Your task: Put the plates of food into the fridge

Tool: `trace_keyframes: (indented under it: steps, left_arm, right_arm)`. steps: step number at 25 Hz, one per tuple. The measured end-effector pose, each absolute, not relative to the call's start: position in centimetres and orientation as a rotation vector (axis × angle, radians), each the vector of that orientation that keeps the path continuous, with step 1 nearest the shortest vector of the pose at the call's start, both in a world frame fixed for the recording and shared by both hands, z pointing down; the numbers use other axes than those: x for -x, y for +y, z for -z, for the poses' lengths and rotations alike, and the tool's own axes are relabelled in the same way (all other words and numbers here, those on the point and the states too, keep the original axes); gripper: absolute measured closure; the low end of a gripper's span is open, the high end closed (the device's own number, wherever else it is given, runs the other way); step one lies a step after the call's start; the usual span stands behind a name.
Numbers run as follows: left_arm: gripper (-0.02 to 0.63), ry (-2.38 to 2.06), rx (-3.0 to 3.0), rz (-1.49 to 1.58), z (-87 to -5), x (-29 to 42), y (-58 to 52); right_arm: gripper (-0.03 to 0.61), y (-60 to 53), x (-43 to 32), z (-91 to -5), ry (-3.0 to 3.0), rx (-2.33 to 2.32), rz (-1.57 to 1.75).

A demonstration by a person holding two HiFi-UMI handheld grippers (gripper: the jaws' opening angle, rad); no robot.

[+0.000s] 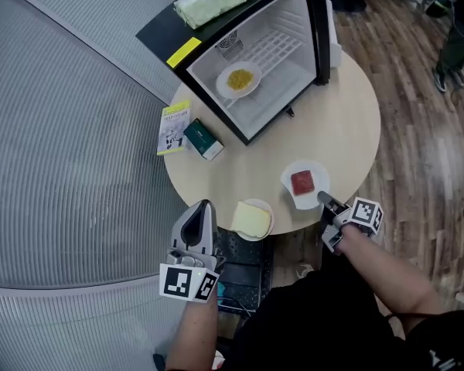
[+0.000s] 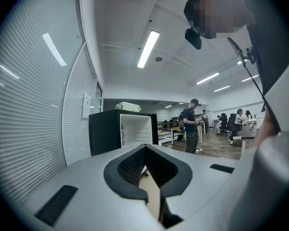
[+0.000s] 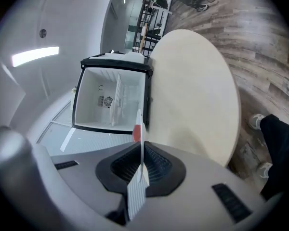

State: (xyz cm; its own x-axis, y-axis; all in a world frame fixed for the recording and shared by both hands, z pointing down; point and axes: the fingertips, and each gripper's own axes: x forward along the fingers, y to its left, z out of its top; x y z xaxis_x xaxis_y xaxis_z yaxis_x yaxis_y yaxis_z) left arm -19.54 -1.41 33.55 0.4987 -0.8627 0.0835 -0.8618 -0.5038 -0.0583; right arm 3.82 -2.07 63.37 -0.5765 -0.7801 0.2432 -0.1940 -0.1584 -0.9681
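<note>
The right gripper [image 1: 322, 200] is pinching just the rim of the red-food plate [image 1: 291, 178] at lower right, so the plate is risking tipping and spilling en route to the open fridge [image 1: 284, 23] at upper centre; the left gripper [image 1: 205, 205] is idling closed, empty.

We see bright, even indoor light throughout. In the head view it falls from above: the desk [image 1: 348, 122] is evenly lit, the things on it throw only short, soft shadows, and the white inside of the fridge [image 1: 274, 52] is the brightest part, close to washing out. The wooden floor [image 1: 417, 91] carries a dull sheen. In the left gripper view long ceiling lights [image 2: 148, 48] glare white and repeat as streaks on the ribbed wall [image 2: 29, 105]. The 2 gripper views bend hard at the edges, with black corners. Close to the lens the left tool [image 2: 145, 147] and right tool [image 3: 142, 148] look soft, and the plate [image 3: 135, 196] edge is blurred.
</note>
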Motion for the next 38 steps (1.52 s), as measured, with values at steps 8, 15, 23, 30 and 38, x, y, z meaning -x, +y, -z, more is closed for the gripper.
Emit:
trace_keyframes:
  steps: [8,15,23,30,38]
  left_arm:
    - [0.611,1.585,2.668,0.047,-30.7,18.7,-5.7]
    - [0.611,1.687,2.603,0.010,-29.5,19.5,-9.6]
    - [0.611,1.778,2.519,-0.004,-27.6,19.2,-13.3]
    - [0.611,1.848,2.405,-0.007,-25.9,19.4,-14.7]
    - [0.611,1.949,2.328,0.060,-26.0,20.3,-15.4]
  right_arm:
    - [0.561,-9.4,-7.6,-57.2,1.699,1.107,1.710]
    - [0.561,-16.7,-8.6,-53.2,1.741,1.052,1.670]
    - [0.561,-23.9,-10.4,-50.3,1.743,1.022,1.662]
    - [0.561,-29.6,-10.9,-49.0,1.756,0.995,1.673]
    - [0.560,-34.1,-10.5,-49.9,1.740,0.963,1.706]
